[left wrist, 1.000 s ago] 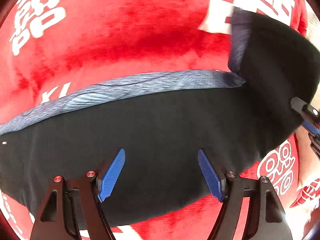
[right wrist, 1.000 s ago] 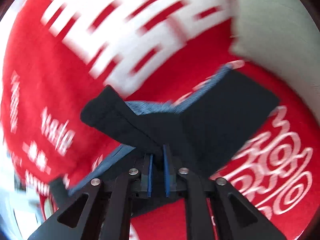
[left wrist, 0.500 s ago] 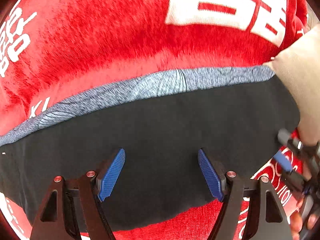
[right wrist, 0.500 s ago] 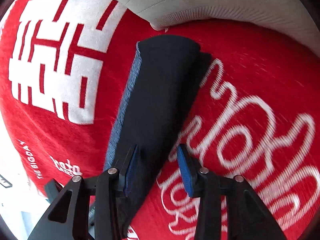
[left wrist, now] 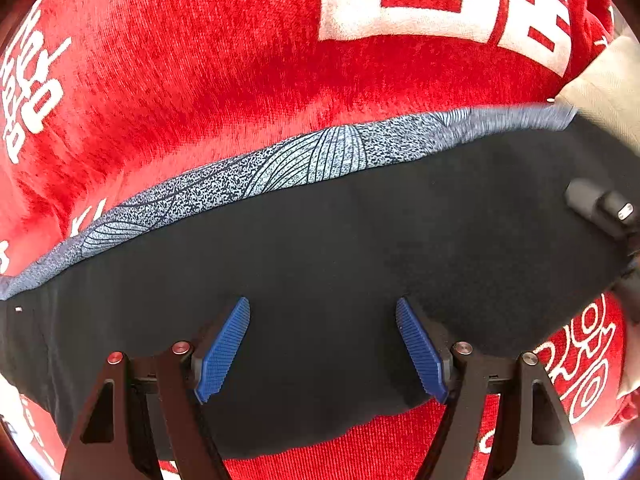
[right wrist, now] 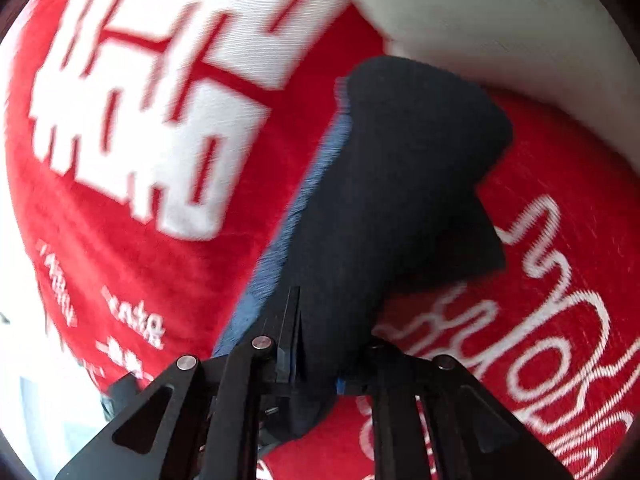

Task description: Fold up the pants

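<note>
The pants (left wrist: pixel 320 248) are dark navy with a blue-grey patterned strip (left wrist: pixel 304 160) along the far edge, lying folded lengthwise on a red blanket (left wrist: pixel 200 60). My left gripper (left wrist: pixel 322 344) is open, hovering over the near edge of the pants with nothing between its blue pads. In the right wrist view the pants (right wrist: pixel 392 200) stretch away from my right gripper (right wrist: pixel 320 344), whose fingers are closed around a bunch of the dark cloth at the pants' end. The right gripper also shows at the right edge of the left wrist view (left wrist: pixel 600 212).
The red blanket has large white lettering (right wrist: pixel 152 112) and white looped print (right wrist: pixel 560 320). A cream pillow or cushion (right wrist: pixel 500 20) lies just beyond the far end of the pants; it also shows in the left wrist view (left wrist: pixel 608 84).
My right gripper was open around the pants' end half a second ago and has now closed on the cloth. The left gripper stays open over the pants and has barely moved.
</note>
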`<action>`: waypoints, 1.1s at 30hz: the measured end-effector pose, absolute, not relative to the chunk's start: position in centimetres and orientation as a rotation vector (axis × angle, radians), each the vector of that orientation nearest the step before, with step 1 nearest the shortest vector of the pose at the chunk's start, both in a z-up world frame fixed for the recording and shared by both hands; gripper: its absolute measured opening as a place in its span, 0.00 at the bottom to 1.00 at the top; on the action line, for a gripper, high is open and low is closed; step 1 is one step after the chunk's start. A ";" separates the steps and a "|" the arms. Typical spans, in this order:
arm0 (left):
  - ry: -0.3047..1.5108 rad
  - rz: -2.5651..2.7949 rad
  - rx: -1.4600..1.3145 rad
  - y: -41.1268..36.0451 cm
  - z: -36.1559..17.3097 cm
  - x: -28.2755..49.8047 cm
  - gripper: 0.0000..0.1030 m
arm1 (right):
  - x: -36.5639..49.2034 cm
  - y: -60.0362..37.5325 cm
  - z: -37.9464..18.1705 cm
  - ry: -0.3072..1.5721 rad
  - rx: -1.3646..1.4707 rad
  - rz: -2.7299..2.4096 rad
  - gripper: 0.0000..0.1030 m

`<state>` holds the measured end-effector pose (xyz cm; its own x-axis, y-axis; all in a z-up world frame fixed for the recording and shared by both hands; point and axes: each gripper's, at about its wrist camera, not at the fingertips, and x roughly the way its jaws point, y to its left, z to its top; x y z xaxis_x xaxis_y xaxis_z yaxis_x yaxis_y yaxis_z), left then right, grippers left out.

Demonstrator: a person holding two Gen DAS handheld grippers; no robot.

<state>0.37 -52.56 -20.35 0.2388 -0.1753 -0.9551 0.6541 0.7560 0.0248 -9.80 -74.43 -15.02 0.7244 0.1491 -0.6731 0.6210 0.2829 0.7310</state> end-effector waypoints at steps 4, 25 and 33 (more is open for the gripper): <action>1.174 -0.610 0.488 -52.5 -20.5 -0.7 0.75 | -7.7 -72.8 -12.1 0.777 1.144 -0.302 0.13; 1.219 -0.359 0.250 -27.9 -14.6 7.3 0.75 | 6.9 -48.7 -9.0 1.082 0.183 -0.290 0.14; 1.274 -0.287 0.199 -21.6 -15.9 9.1 0.75 | 7.2 -39.7 -15.0 1.180 -0.272 -0.349 0.54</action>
<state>9.07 -21.61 -15.87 0.2641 -0.1014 -0.9591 0.3198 0.9474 -0.0121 7.17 -39.71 -14.97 0.3379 -0.4042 -0.8500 0.1231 0.9143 -0.3858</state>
